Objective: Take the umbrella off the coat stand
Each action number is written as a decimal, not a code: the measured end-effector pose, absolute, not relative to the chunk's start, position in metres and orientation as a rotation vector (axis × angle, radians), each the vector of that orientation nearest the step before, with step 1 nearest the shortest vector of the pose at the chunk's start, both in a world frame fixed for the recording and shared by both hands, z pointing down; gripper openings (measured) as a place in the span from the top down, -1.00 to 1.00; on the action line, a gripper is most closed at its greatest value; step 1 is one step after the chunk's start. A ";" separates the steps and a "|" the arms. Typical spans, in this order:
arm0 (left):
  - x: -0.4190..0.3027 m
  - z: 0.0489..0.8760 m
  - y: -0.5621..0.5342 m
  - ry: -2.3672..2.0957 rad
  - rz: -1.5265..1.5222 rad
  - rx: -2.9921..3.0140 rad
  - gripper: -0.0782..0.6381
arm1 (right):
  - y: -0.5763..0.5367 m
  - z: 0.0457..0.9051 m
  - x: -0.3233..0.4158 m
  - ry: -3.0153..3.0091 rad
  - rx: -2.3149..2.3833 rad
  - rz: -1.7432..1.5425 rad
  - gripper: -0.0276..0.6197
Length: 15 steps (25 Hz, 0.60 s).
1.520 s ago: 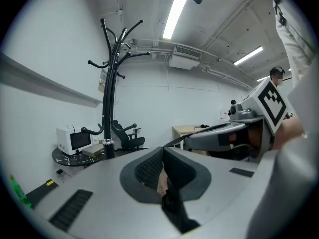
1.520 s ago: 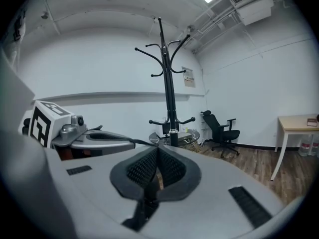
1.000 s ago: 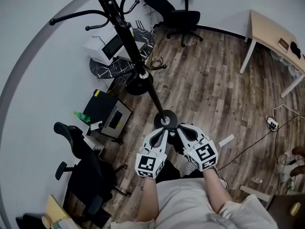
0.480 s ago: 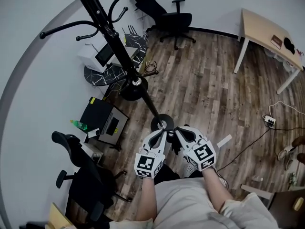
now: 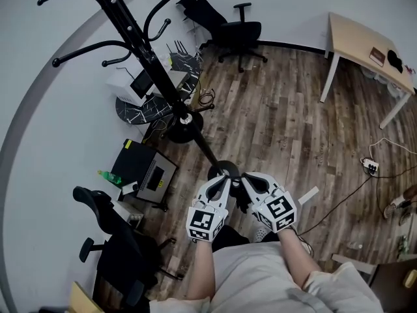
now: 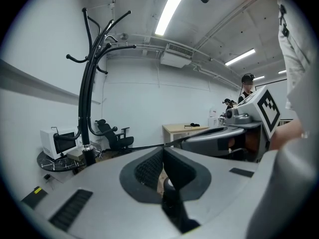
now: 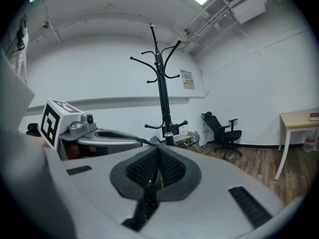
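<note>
Umbrella (image 5: 207,152): a slim, black, furled rod with a round collar at its near end, held roughly level before the person and well apart from the stand (image 5: 140,41) with its curved black metal hooks. Left gripper (image 5: 223,176) and right gripper (image 5: 245,177), side by side, are each clamped on the near end, probably because two grips steady so long a shaft.

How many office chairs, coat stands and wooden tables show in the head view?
Black office chairs: 2
Coat stand: 1
Wooden table: 1
Total: 4
</note>
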State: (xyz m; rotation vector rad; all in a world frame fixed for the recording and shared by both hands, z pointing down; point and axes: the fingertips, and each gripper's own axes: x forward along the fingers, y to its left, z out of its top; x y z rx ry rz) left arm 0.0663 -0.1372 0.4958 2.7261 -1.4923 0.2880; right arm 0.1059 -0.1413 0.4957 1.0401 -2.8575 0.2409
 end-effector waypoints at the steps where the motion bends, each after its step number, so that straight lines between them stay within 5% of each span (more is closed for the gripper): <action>1: 0.067 0.497 -0.138 -1.490 0.295 2.727 0.72 | -0.142 0.496 0.107 -2.855 1.042 0.242 0.89; 15: 0.082 0.519 -0.137 -1.444 0.362 2.725 0.72 | -0.147 0.512 0.123 -2.798 1.108 0.276 0.89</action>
